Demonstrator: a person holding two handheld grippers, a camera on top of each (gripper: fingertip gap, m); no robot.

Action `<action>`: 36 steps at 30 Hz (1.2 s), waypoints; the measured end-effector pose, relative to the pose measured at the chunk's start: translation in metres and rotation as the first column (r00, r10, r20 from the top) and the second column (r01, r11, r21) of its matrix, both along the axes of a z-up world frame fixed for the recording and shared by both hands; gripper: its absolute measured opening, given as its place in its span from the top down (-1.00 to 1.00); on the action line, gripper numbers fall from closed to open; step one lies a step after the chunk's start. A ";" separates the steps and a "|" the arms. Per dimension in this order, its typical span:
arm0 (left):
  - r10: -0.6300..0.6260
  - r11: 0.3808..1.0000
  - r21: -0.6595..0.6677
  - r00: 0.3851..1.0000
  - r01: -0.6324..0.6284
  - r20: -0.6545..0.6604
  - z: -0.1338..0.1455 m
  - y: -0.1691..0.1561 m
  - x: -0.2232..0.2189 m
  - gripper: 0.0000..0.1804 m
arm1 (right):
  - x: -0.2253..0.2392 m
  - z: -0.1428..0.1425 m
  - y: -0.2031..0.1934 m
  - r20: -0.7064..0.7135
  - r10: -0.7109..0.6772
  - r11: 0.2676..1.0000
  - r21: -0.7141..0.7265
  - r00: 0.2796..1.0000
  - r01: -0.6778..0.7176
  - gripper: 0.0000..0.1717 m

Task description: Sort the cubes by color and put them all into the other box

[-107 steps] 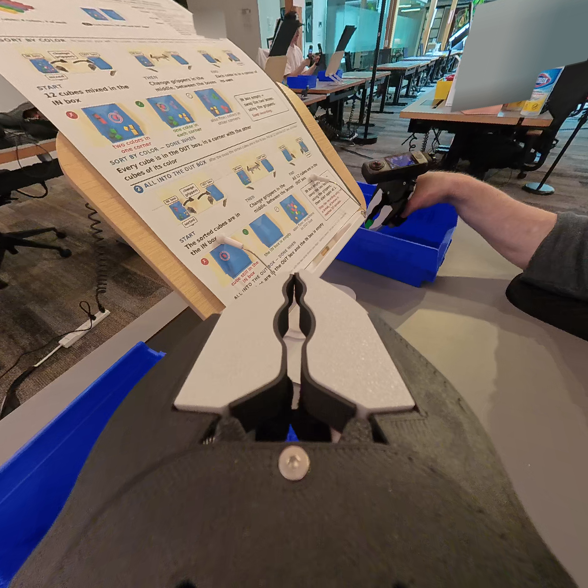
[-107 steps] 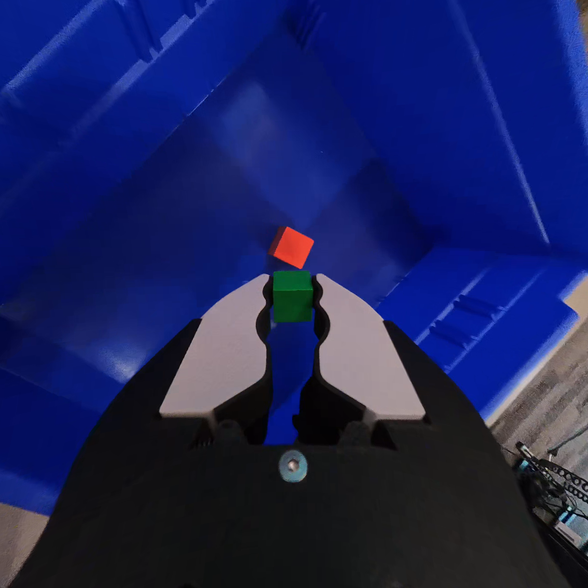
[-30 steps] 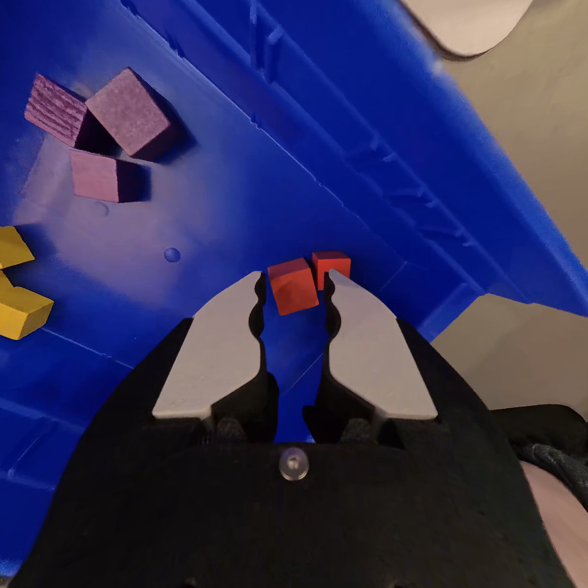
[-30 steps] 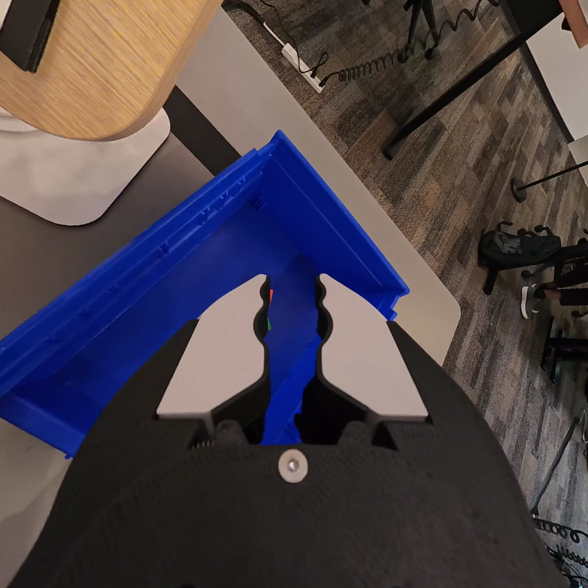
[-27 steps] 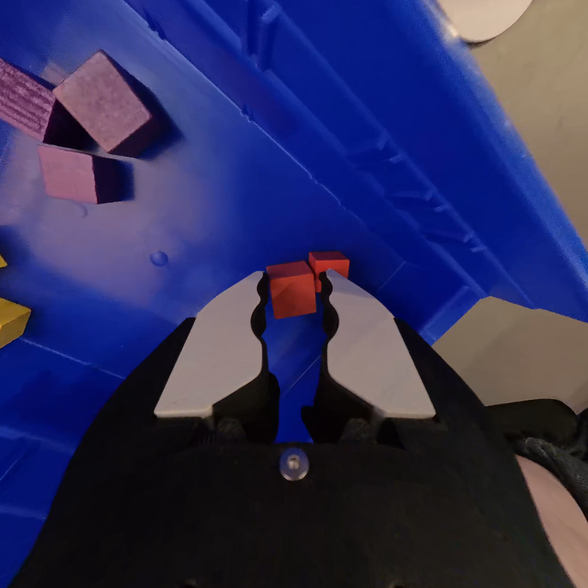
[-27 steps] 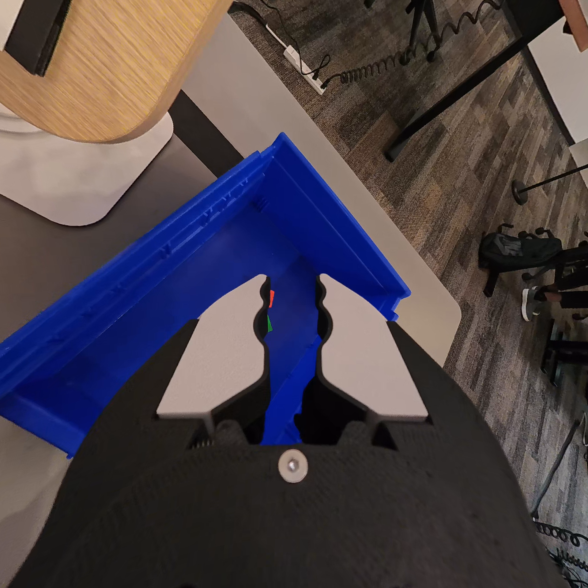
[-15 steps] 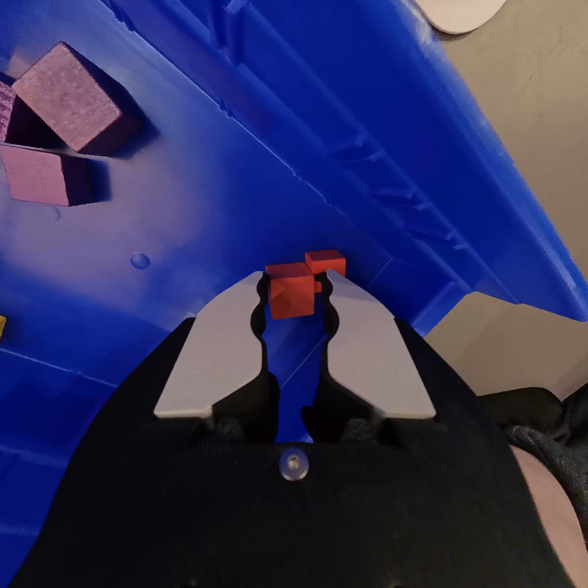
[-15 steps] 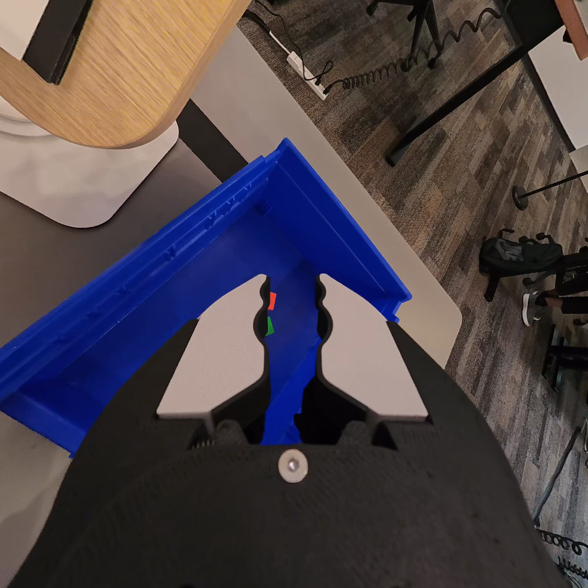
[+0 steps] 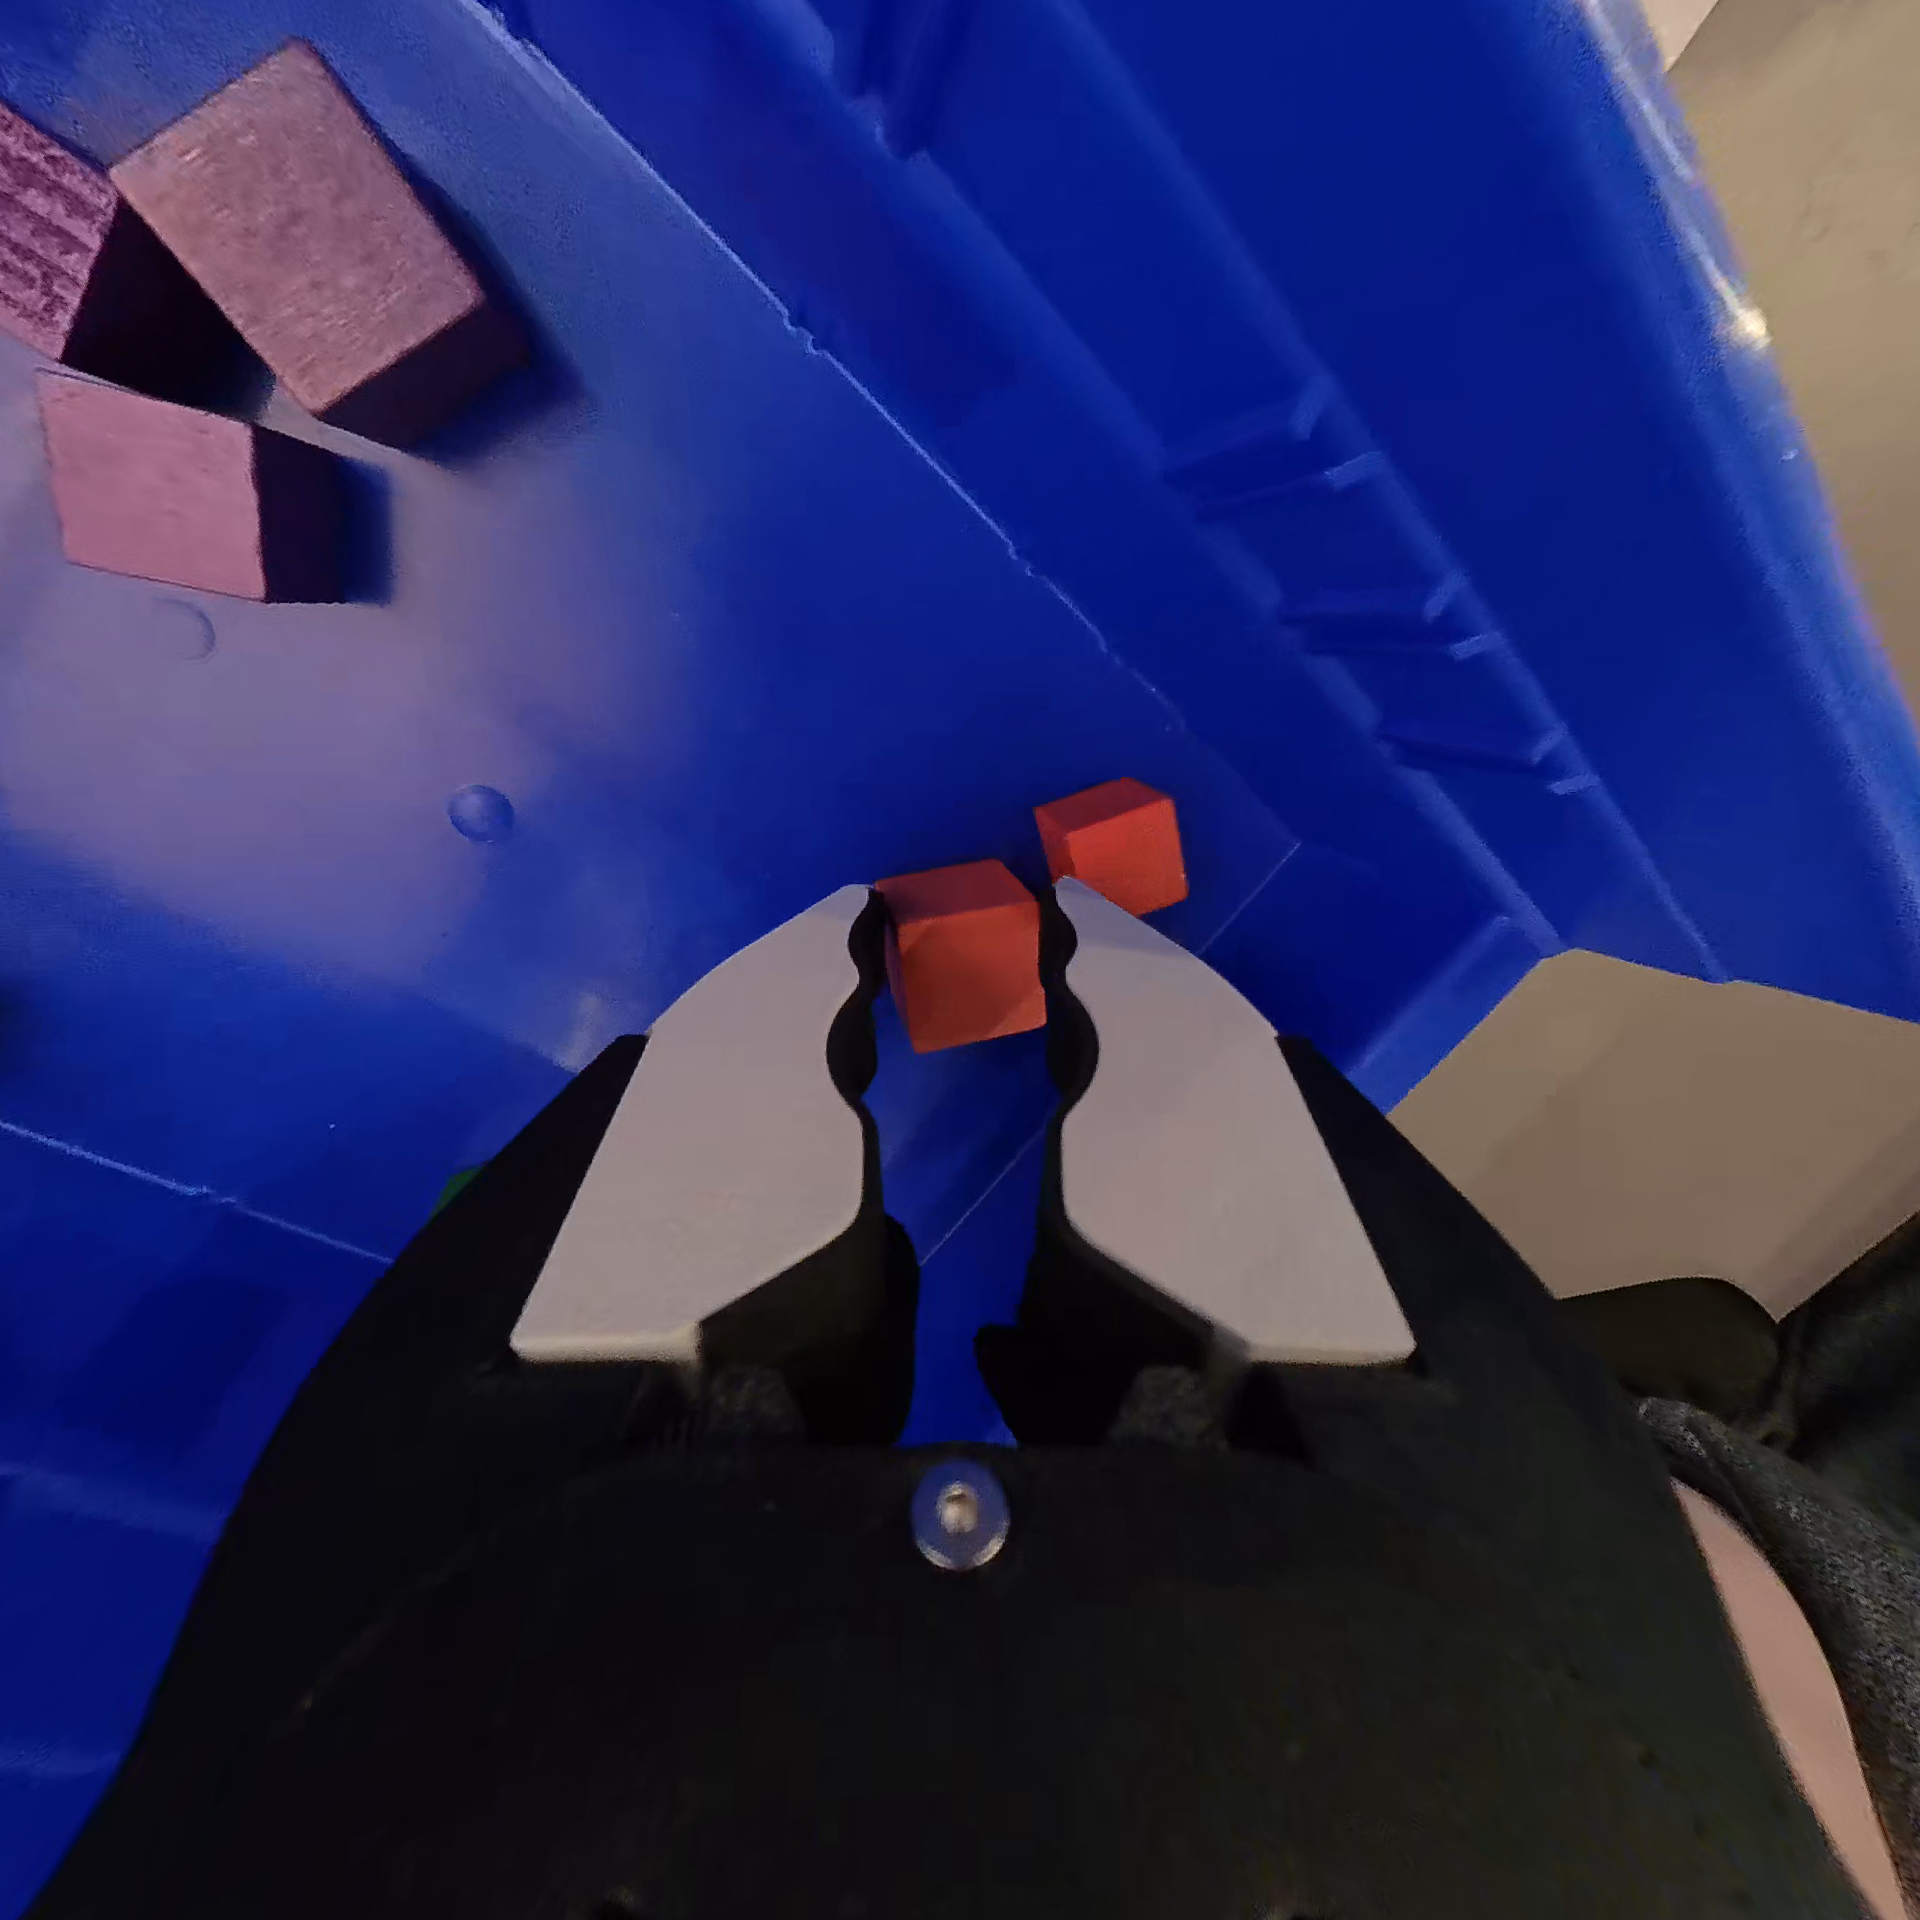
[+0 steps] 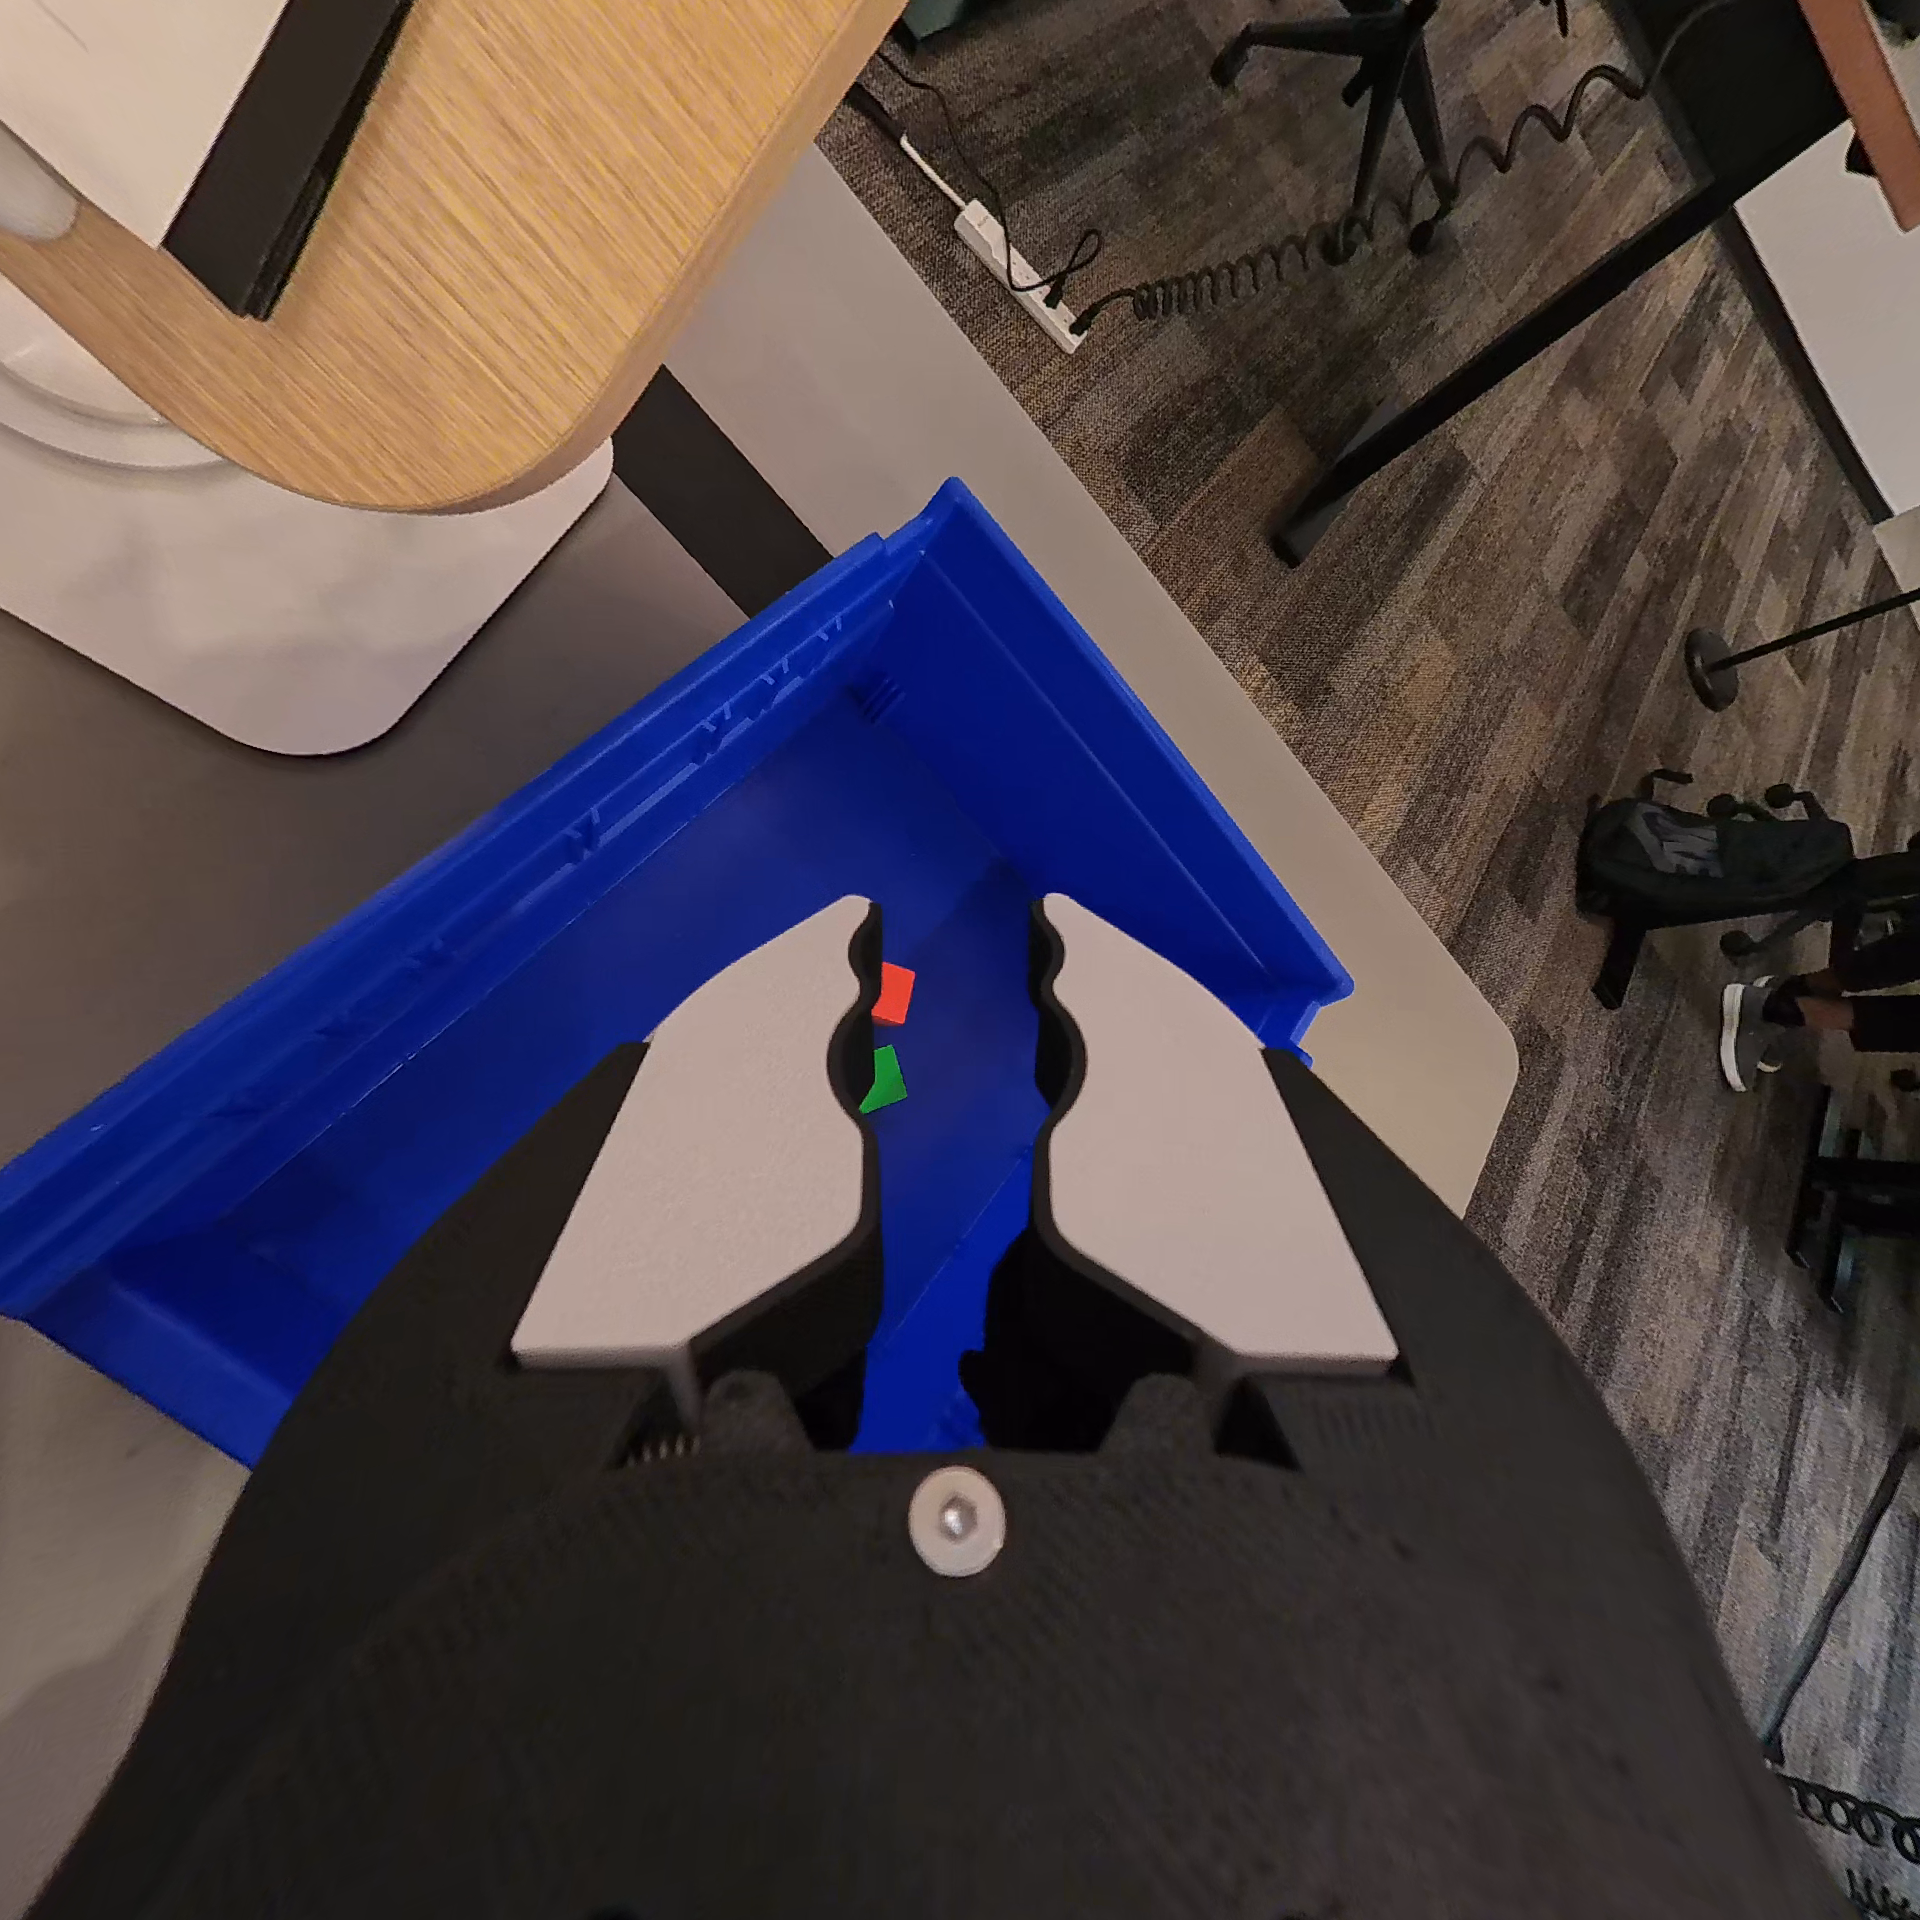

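In the bin (image 9: 1351, 312) corner: left gripper (image 9: 961, 914) clamped on red cube (image 9: 961, 961), second red cube (image 9: 1114, 844) just beyond. Lift straight, clear of neighbour and wall. Right gripper (image 10: 954, 914) apart, empty, high over the other bin (image 10: 1091, 707).

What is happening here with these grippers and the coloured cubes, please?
A person is moving cubes between two blue boxes with two hand-held grippers. The left gripper has closed on a red cube in one blue box, beside a second red cube and some purple cubes. The right gripper hangs open above the other blue box, where a red cube and a green cube already lie.
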State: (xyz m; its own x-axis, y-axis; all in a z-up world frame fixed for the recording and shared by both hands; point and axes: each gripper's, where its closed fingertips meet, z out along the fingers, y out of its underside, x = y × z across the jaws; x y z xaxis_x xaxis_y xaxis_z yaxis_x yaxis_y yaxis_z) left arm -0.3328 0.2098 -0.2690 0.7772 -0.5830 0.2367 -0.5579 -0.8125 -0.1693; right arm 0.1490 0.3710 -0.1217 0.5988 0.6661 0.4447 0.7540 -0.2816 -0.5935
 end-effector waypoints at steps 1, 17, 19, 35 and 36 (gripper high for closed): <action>-0.001 1.000 0.002 1.000 0.001 -0.002 0.000 0.000 -0.001 0.69 | 0.000 0.000 0.000 -0.001 0.001 1.000 -0.001 1.000 -0.001 0.68; -0.022 0.999 0.047 0.999 0.024 -0.025 -0.002 0.010 0.001 0.69 | -0.001 0.002 0.000 0.000 0.004 1.000 0.011 1.000 -0.004 0.68; -0.015 0.997 0.079 1.000 0.015 -0.005 0.002 0.014 0.001 0.69 | 0.000 0.004 0.000 0.001 0.004 1.000 0.021 1.000 -0.004 0.69; 0.029 0.880 0.461 0.983 -0.112 0.183 0.070 0.053 -0.016 0.69 | -0.025 0.065 -0.007 -0.060 0.098 0.944 0.321 0.993 -0.073 0.72; 0.026 0.872 0.474 0.979 -0.120 0.200 0.075 0.053 -0.016 0.69 | -0.028 0.070 -0.010 -0.068 0.115 0.937 0.340 0.991 -0.086 0.72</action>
State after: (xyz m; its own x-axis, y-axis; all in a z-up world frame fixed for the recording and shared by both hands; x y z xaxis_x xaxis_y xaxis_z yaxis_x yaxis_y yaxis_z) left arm -0.3485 0.2629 -0.1935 0.7927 -0.6041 0.0819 -0.4217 -0.6404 -0.6419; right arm 0.1207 0.3609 -0.0514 0.5820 0.5455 0.6031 0.7106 0.0195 -0.7033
